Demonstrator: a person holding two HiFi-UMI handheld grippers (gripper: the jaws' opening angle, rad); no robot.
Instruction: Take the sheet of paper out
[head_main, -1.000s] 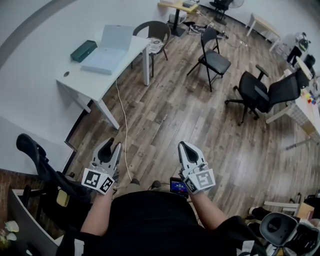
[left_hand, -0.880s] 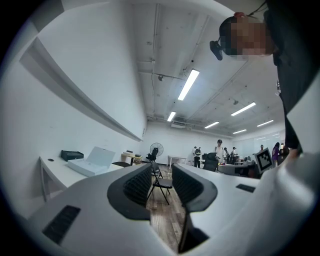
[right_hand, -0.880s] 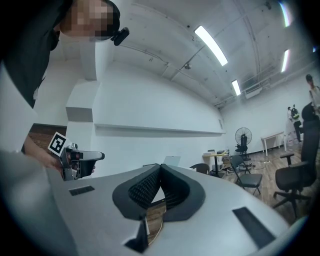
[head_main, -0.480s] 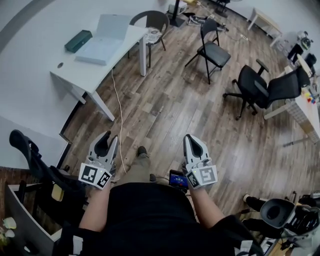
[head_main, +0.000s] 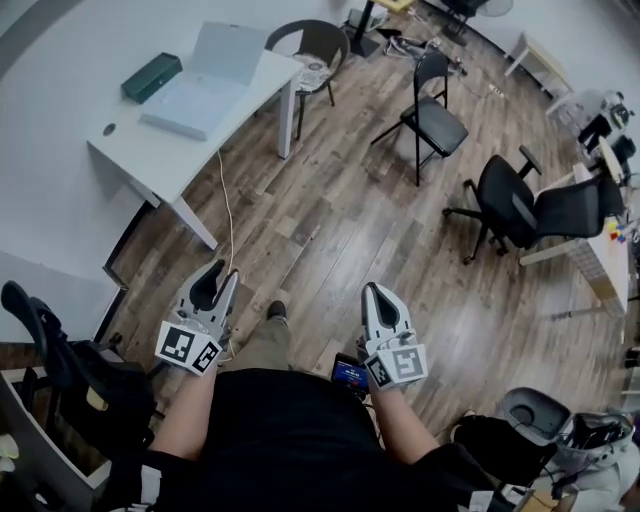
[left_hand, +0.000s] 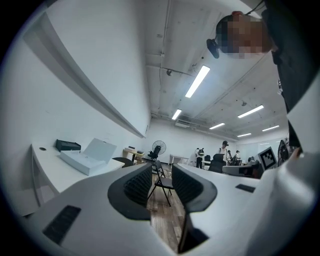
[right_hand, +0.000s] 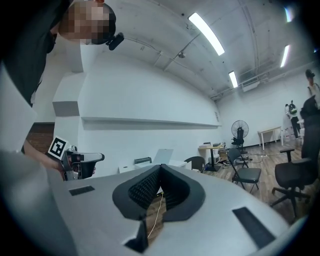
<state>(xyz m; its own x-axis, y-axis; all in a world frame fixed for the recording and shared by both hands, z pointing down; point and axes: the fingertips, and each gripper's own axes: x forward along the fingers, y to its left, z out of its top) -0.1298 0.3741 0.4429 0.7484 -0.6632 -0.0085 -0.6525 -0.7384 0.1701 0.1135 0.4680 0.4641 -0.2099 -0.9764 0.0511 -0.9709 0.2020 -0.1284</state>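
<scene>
Grey-and-white plastic in both hands and nothing grabbed yet. Holding the left gripper (head_main: 222, 276) at waist height, fingers a little apart, only floor and a black folding chair (left_hand: 161, 182) showing through the gap. Holding the right gripper (head_main: 371, 290) alongside, well apart from the left, fingers pressed together on thin air. Standing on brown wood-plank floor (head_main: 330, 220), well short of the goal. Basically not started, going by this: need to walk over, reach in, pinch the sheet of paper and lift it clear. Further out by the wall, can spot a white rectangular table (head_main: 150, 155) carrying a flat white box with its lid flipped up (head_main: 190, 105) and, near it, a dark green oblong case (head_main: 152, 77). Can't actually make out the sheet of paper from here, too small; probably lying flat inside that box. Guessing its long axis follows the box, running along the table's length, raised lid at the end toward the dark round-backed chair (head_main: 305, 35).
</scene>
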